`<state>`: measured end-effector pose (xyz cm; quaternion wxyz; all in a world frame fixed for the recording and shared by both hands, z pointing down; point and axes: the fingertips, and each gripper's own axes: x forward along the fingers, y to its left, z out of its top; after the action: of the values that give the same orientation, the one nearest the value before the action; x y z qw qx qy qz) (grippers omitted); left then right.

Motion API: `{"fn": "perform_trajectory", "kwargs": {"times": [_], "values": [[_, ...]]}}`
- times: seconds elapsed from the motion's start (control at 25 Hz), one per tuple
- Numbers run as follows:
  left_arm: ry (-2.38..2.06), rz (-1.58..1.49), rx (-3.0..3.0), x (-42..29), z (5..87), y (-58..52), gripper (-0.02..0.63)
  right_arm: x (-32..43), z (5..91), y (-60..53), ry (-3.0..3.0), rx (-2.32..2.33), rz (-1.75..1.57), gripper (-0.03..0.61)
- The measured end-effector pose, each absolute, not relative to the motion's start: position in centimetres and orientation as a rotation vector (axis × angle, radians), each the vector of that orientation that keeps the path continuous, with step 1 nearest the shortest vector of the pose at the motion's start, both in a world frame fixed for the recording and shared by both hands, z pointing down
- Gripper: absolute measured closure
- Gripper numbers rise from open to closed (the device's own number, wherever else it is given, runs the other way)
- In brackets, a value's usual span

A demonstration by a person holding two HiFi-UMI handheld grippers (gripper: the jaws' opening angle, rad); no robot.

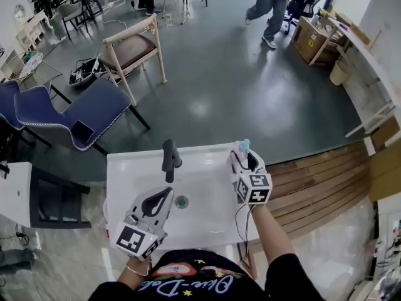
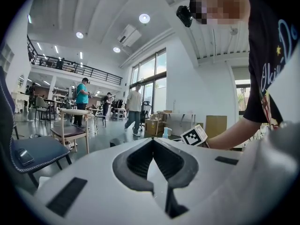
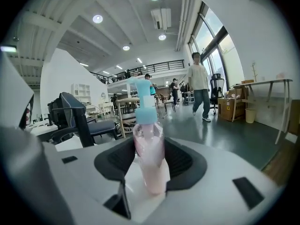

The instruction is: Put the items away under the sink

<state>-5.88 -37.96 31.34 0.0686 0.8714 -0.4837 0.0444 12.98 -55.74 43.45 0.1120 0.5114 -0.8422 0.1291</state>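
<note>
Pump bottle (image 3: 149, 149) stands upright on the flat rim of the sink (image 1: 207, 168), far right corner, w/ the right gripper (image 1: 245, 158) around it. The fingers are set wide, one each side of the body, pads right up by the walls. No dent shows in the plastic, so prob. not squeezing yet. Left gripper (image 1: 164, 196) sits over the near left of the basin, fingers together, nothing in them.

Handling (my read):
- Clear thin plastic, round body, nearly full of pale pink liquid, so moderate weight, more than an empty one.
- Walls likely give under pressure; a firm but not hard squeeze should do.
- Surface smooth and glossy, maybe slick if wet by a sink.
- Tall and narrow w/ a light blue pump head on top, so it tips easily if nudged high up.
- Best hold: mid-body, below the shoulder, where it's widest and straightest. Avoid the pump neck, as it's thin, may turn or depress, and could dispense.
- Keep it upright on the way down.

Other surfaces: sink is white, smooth, glossy, rectangular w/ rounded basin; black matte faucet (image 1: 170, 158) at far centre; round metal drain (image 1: 182, 201) in the basin floor. The space under the sink isn't visible from here.
</note>
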Motion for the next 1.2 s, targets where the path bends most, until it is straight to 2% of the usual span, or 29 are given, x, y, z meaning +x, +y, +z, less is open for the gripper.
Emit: {"fn": "perform_trajectory", "kwargs": {"times": [1.2], "values": [[-1.470,0.139,2.659,-2.3,30.3,-31.3,0.606,15.7,41.4,-46.9,-2.505,1.451,0.408,0.387]]}}
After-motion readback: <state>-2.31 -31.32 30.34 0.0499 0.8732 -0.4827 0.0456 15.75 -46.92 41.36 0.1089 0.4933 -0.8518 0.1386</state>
